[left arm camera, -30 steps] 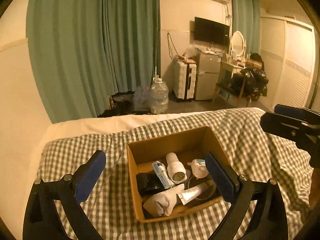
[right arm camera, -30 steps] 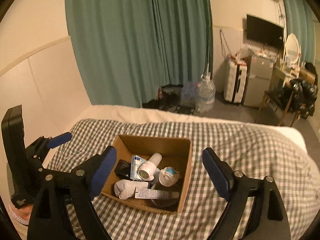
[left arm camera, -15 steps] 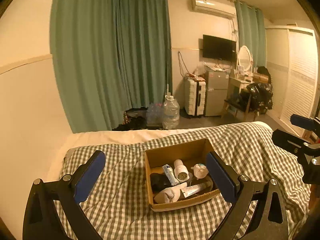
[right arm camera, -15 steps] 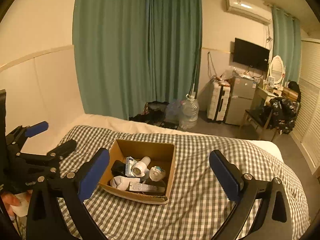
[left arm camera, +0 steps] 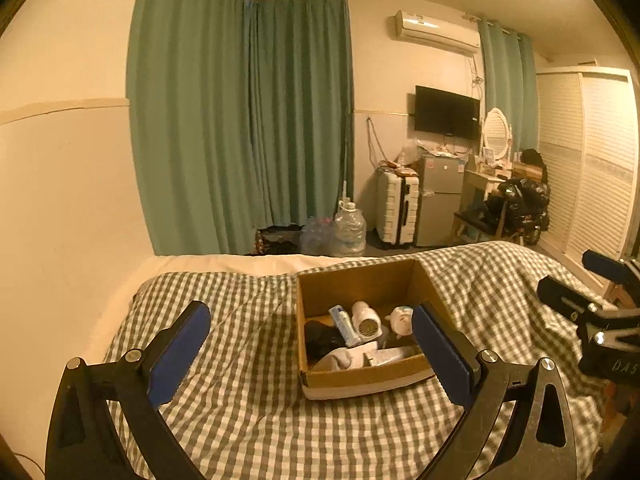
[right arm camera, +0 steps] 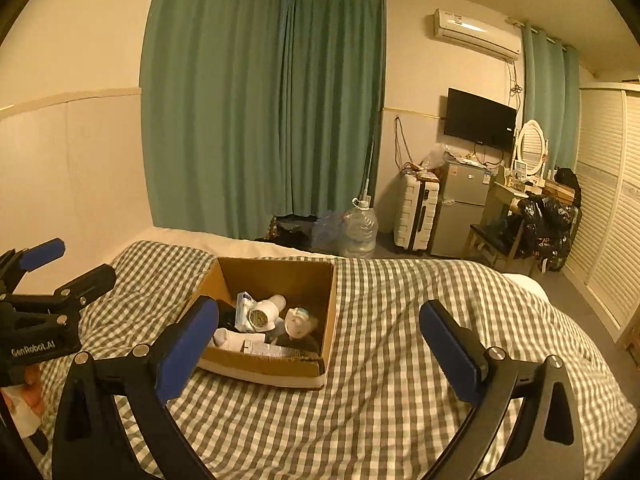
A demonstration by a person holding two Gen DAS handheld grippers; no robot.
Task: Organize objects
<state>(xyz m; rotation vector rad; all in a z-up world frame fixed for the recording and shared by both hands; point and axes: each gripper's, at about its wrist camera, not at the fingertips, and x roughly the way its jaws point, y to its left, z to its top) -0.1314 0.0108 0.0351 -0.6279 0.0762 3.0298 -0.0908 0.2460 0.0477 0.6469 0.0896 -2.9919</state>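
Observation:
An open cardboard box [left arm camera: 360,286] sits on the checked bedspread [left arm camera: 248,412]; it also shows in the right wrist view [right arm camera: 280,276]. Inside lie a white cylinder device [left arm camera: 366,318], a blue-white tube [left arm camera: 342,322], a white sock [left arm camera: 346,358], a black item [left arm camera: 322,338] and a small white-blue object [left arm camera: 400,316]. My left gripper [left arm camera: 312,354] is open and empty, held back above the bed in front of the box. My right gripper [right arm camera: 320,344] is open and empty, to the right of the box and apart from it.
The bed [right arm camera: 400,380] fills the foreground, with a wall at the left. Beyond it stand green curtains [right arm camera: 260,120], a water jug [right arm camera: 360,228], a white suitcase [right arm camera: 416,216], a small fridge [right arm camera: 460,208] and a desk chair with black bags [right arm camera: 536,220].
Both grippers have pulled back and risen away from the box, so it looks smaller and more of the room shows. Both stay open and empty.

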